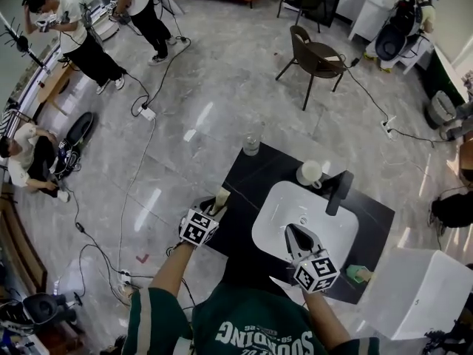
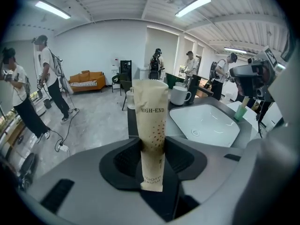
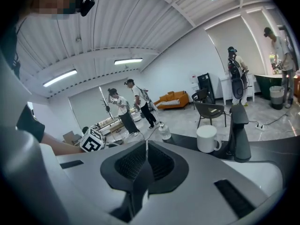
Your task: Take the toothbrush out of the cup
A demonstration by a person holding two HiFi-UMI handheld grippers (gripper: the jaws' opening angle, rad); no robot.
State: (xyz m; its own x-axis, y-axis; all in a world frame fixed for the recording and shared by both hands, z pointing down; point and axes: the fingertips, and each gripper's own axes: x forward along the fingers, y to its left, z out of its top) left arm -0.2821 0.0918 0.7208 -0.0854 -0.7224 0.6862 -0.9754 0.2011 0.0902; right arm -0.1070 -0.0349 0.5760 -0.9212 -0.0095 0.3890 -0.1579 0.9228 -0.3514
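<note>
On the left, the left tool (image 2: 152, 159) is clamping the wrapped toothbrush (image 2: 151, 121) near its lower end, its pads pressing on the paper sleeve. The toothbrush is sticking out of the jaws, its long axis running up and away from the tool. It is hanging at the left edge of the dark tabletop (image 1: 255, 176), already clear of the white cup (image 1: 310, 173), which is sitting well apart to the right, behind the sink (image 1: 275, 217). Any set-down is probably turning on the bare tabletop just beside this tool, the nearer one. Further right, the right tool (image 3: 146, 165) is hovering over the sink, jaws together and empty.
</note>
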